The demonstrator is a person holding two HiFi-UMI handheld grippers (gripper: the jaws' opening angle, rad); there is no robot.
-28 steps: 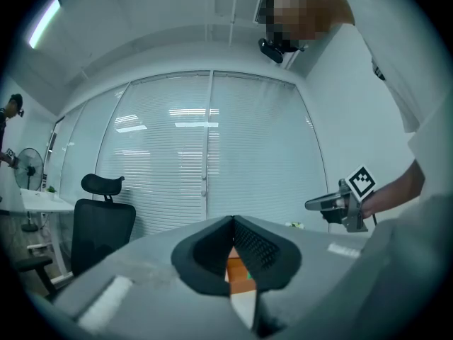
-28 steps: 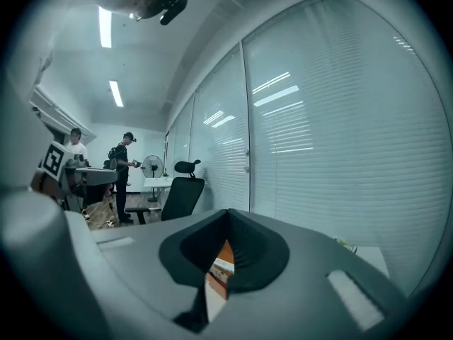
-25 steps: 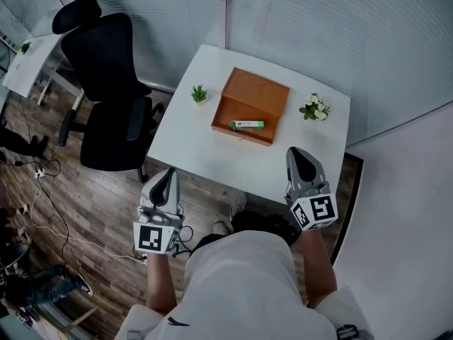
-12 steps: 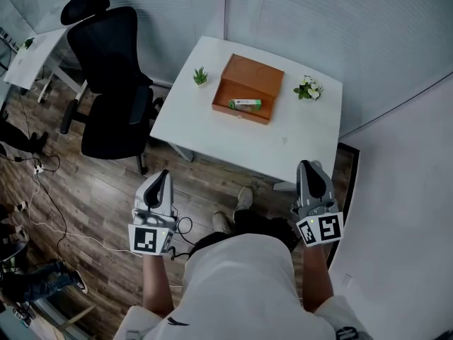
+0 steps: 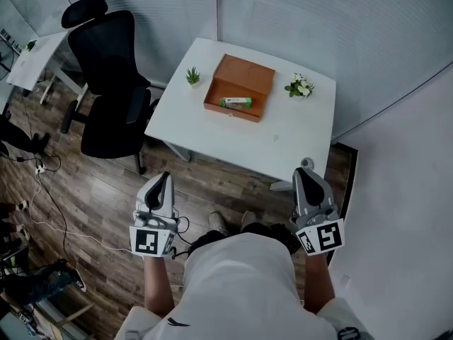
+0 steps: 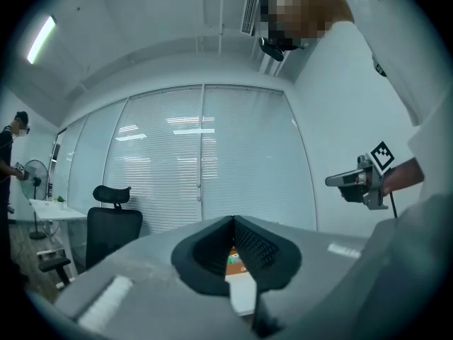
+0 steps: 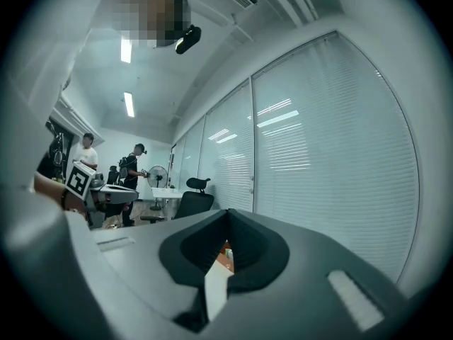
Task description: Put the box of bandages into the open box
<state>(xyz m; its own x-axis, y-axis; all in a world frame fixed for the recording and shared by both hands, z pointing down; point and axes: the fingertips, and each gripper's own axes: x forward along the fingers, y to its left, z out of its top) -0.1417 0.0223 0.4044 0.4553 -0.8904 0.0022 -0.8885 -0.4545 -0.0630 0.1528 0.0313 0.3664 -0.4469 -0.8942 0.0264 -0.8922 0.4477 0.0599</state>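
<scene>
An orange-brown open box (image 5: 244, 75) stands at the back of the white table (image 5: 283, 133), its lid tipped back. The green and white box of bandages (image 5: 235, 103) lies inside it. Both grippers hang well short of the table, over the wooden floor. My left gripper (image 5: 165, 178) is shut and holds nothing, and my right gripper (image 5: 303, 173), just off the table's near right corner, is shut and holds nothing too. In the left gripper view the jaws meet at the tips of the left gripper (image 6: 232, 220); in the right gripper view the right gripper (image 7: 227, 214) looks the same.
A small green plant (image 5: 192, 75) stands left of the box and white flowers (image 5: 299, 86) right of it. A black office chair (image 5: 110, 69) is left of the table, with a second desk (image 5: 28, 59) behind it. Cables lie on the floor (image 5: 42, 183). Blinds line the far wall.
The person has backed away from the table. The right gripper, over the table's near edge a second ago, now hangs off it. Both grippers stay shut.
</scene>
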